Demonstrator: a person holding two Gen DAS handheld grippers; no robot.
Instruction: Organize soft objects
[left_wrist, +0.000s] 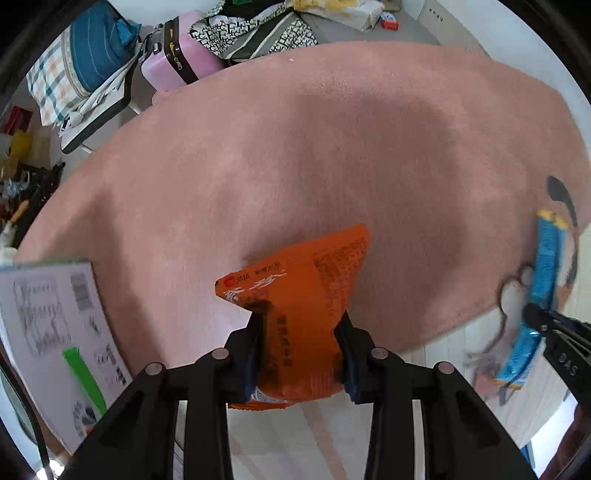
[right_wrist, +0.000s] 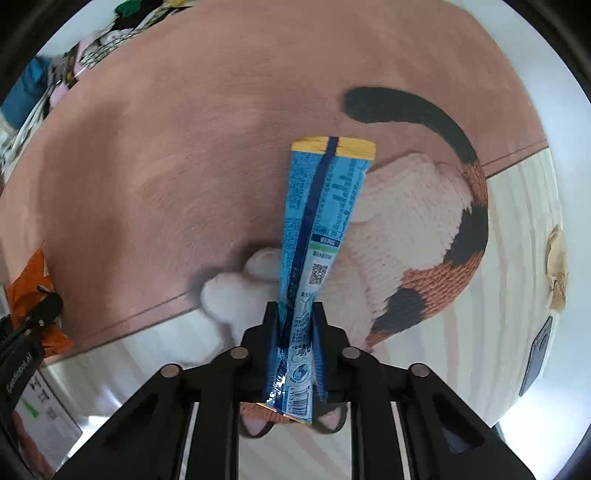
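My left gripper (left_wrist: 301, 325) is shut on an orange snack packet (left_wrist: 303, 280), pinched at its middle and held over the pink rug (left_wrist: 295, 147). My right gripper (right_wrist: 295, 317) is shut on a long blue stick packet (right_wrist: 317, 221) with a yellow end, which points away over the rug's cat picture (right_wrist: 424, 258). From the left wrist view the blue packet (left_wrist: 543, 280) and the right gripper's fingers (left_wrist: 535, 317) show at the far right. In the right wrist view the orange packet (right_wrist: 26, 291) and the left gripper's fingers (right_wrist: 48, 306) sit at the left edge.
A white printed box (left_wrist: 48, 325) lies at the lower left beside the rug. Behind the rug are a pink suitcase (left_wrist: 177, 55), patterned bags (left_wrist: 258, 29) and a checked bundle (left_wrist: 74, 66). A dark phone (right_wrist: 535, 358) and a crumpled paper (right_wrist: 557, 269) lie on the pale floor at the right.
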